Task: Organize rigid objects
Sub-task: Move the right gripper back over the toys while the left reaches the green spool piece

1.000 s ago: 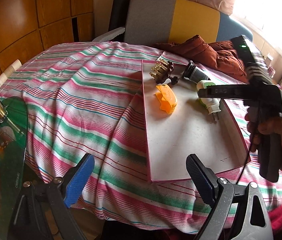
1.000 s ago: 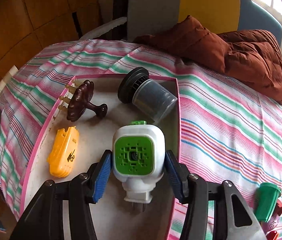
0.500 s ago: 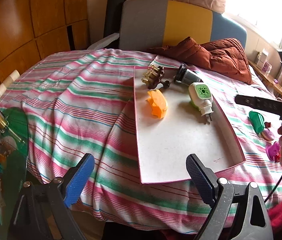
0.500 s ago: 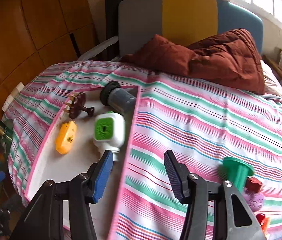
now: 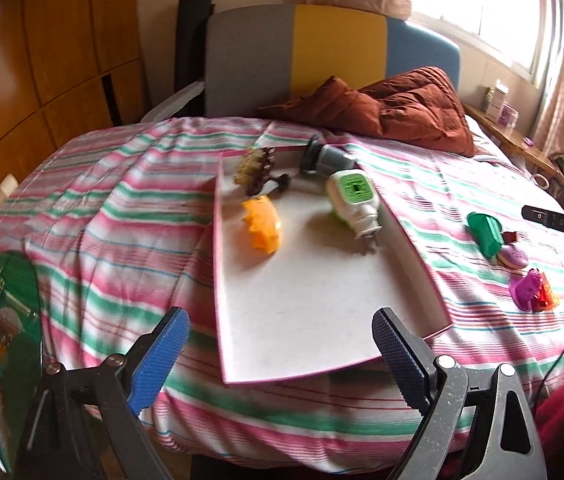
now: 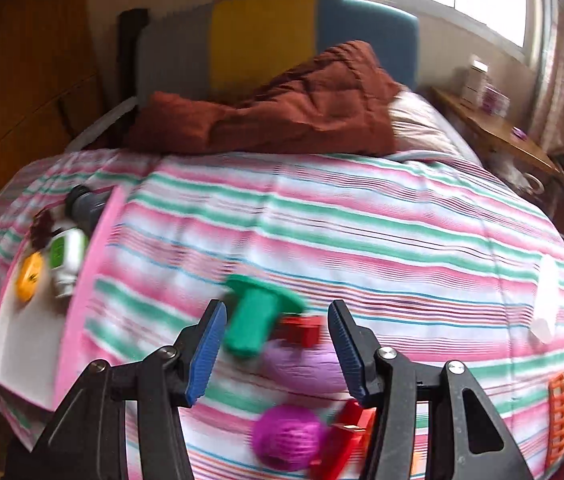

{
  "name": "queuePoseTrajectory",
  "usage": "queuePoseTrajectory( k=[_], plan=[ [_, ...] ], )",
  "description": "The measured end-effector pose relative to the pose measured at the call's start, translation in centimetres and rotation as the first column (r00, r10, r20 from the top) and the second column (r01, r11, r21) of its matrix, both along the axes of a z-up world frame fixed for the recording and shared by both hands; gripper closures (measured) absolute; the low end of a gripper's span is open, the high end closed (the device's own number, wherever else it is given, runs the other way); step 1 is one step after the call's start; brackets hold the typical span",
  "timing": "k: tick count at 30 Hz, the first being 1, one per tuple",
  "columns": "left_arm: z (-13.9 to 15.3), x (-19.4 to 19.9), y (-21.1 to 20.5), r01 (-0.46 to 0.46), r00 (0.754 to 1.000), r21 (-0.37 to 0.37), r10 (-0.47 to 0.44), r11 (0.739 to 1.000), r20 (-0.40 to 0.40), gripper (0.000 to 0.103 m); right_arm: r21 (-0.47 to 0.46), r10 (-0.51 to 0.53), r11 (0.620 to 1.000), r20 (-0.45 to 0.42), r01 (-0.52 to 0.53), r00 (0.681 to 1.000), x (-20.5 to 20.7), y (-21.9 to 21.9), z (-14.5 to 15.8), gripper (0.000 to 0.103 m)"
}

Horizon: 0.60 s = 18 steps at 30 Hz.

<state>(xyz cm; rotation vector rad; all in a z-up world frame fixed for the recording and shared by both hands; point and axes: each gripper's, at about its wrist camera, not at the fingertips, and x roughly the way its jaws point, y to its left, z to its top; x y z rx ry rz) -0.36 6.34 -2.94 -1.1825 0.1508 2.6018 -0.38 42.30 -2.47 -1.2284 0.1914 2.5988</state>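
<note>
Left gripper [image 5: 278,354]: jaws wide apart, empty, poised ahead of the near edge of the pink-rimmed tray [image 5: 321,372].
Right gripper [image 6: 276,346]: half open, holding nothing (view blurred).
Green plastic piece [image 6: 256,318]: on the striped bedspread [image 6: 361,236], just beyond the right fingertips.
White-and-green plug-in [image 5: 355,200]: in the tray, far side.

A pink-, green- and white-striped bedspread [image 5: 114,216] carries a pink-rimmed white tray [image 5: 321,312], a rust-brown quilt [image 5: 401,112] and a green plastic piece [image 6: 254,320].
</note>
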Motion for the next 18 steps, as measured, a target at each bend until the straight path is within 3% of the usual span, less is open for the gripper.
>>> queuePoseTrajectory(
  k=[4,7,10,18],
  plan=[
    [0.4,-0.1,1.8,0.033,0.999,-0.001,-0.033,0.999,-0.004,0.01,-0.036,-0.16,0.987,-0.015,0.159,0.987,2.0,4.8,-1.2,0.049],
    [0.7,-0.3,3.2,0.056,0.998,0.012,-0.056,0.998,-0.006,0.01,-0.09,-0.286,0.953,0.044,0.289,0.957,2.5,7.5,-2.1,0.049],
    [0.8,-0.5,4.9,0.102,0.995,0.008,-0.102,0.995,-0.002,0.01,-0.157,-0.327,0.931,0.046,0.33,0.944,2.8,8.9,-2.2,0.049],
    [1.2,-0.5,10.5,0.232,0.973,-0.004,-0.232,0.973,-0.004,0.011,-0.181,-0.372,0.908,0.075,0.379,0.925,3.4,9.5,-2.4,0.049]
  ],
)
